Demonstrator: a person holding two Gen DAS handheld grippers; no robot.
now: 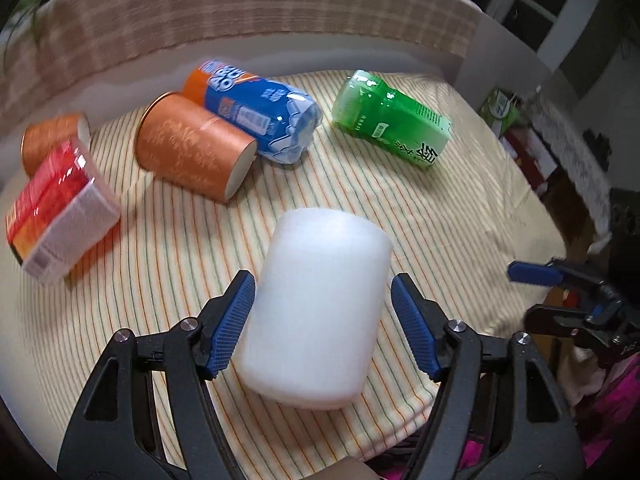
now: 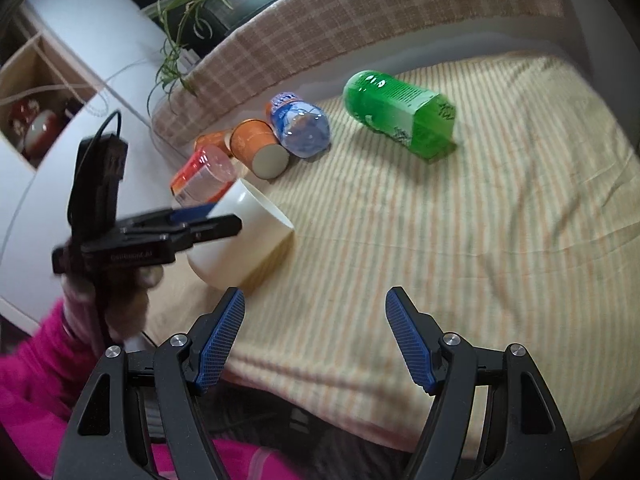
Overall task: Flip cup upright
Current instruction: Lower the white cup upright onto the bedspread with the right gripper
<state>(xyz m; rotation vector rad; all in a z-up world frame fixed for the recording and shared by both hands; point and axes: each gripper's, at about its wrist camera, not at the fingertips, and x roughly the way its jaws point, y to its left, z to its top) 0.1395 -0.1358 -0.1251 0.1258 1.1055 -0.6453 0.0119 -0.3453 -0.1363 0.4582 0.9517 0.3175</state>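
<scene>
**White cup flanked by the left gripper**

The left gripper [image 1: 322,326] is seen spread, its blue pads [image 1: 232,328] at either side of the white cup [image 1: 316,312], which lies tilted on the striped cloth [image 1: 460,216]; contact cannot be told. The right gripper [image 2: 316,338] is held spread over bare cloth, nothing between its fingers. Beyond the cup, an orange can [image 1: 192,148], a blue bottle [image 1: 264,116] and a green bottle [image 1: 390,118] are laid on their sides.
</scene>
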